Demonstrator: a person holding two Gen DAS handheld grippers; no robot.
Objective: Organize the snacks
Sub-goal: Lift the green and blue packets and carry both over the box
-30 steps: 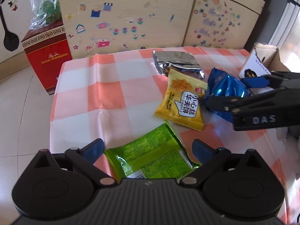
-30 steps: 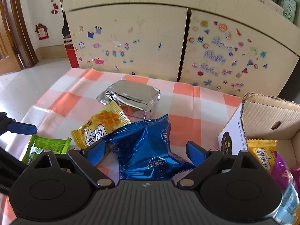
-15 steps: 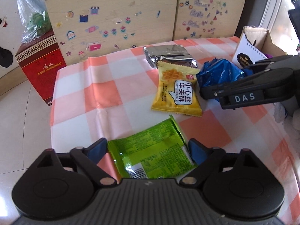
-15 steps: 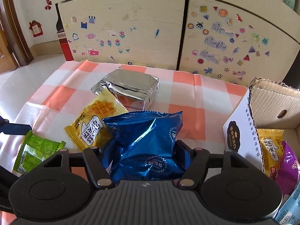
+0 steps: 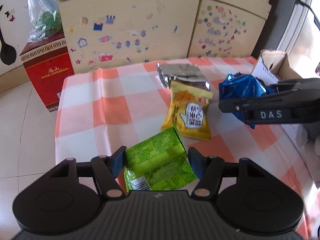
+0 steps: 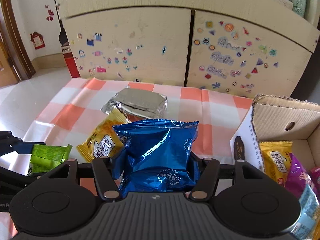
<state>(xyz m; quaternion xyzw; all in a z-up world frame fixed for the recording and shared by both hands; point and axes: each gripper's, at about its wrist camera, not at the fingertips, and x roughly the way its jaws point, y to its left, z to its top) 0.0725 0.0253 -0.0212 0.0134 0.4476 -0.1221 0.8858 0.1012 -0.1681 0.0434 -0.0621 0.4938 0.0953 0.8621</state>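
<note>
My left gripper (image 5: 156, 163) is closing on a green snack packet (image 5: 158, 148); its blue pads press the packet's sides and it buckles upward. In the right wrist view that green packet (image 6: 50, 154) shows at the left edge. My right gripper (image 6: 155, 166) is closing on a puffy blue snack packet (image 6: 158, 140), squeezed between its pads. From the left wrist view the blue packet (image 5: 238, 89) hangs in the right gripper (image 5: 240, 96) a little above the cloth. A yellow waffle packet (image 5: 189, 112) lies between them, overlapping a silver packet (image 5: 182, 74).
An orange-and-white checked cloth (image 5: 112, 108) covers the low table. An open cardboard box (image 6: 280, 116) at the right holds a yellow packet (image 6: 276, 160), a purple one (image 6: 300, 178) and others. A sticker-covered cabinet (image 5: 130, 30) stands behind; a red carton (image 5: 48, 74) sits on the floor at left.
Both grippers' jaws have narrowed from wide apart onto their packets. The green packet now buckles between the left pads, and the blue packet is squeezed and raised by the right.
</note>
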